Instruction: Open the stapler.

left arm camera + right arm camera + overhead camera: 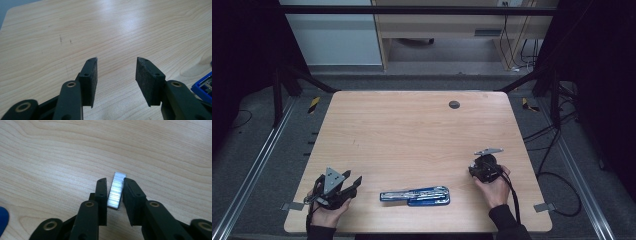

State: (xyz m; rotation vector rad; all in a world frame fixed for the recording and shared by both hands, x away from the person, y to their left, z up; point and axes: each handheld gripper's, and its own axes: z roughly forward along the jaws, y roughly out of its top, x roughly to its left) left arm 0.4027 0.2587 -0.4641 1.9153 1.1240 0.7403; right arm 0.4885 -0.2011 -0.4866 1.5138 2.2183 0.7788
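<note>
A blue stapler (414, 196) lies opened flat near the table's front edge, its metal track facing up; a corner of the stapler (203, 86) shows in the left gripper view. My right gripper (483, 169), at the front right, is shut on a short silvery strip of staples (116, 191). The strip stands on edge between the black pads (101, 195) of that gripper (115, 180), just above the wood. To the left of the stapler, my left gripper (353, 177) rests in the hand. In its own view the left gripper (116, 60) is open with bare wood between the jaws.
The light wooden table (412, 130) has a dark round grommet (454, 104) at the back right. Metal rails and cables run along the floor on both sides. A blue edge (3, 220) sits at the lower left of the right gripper view.
</note>
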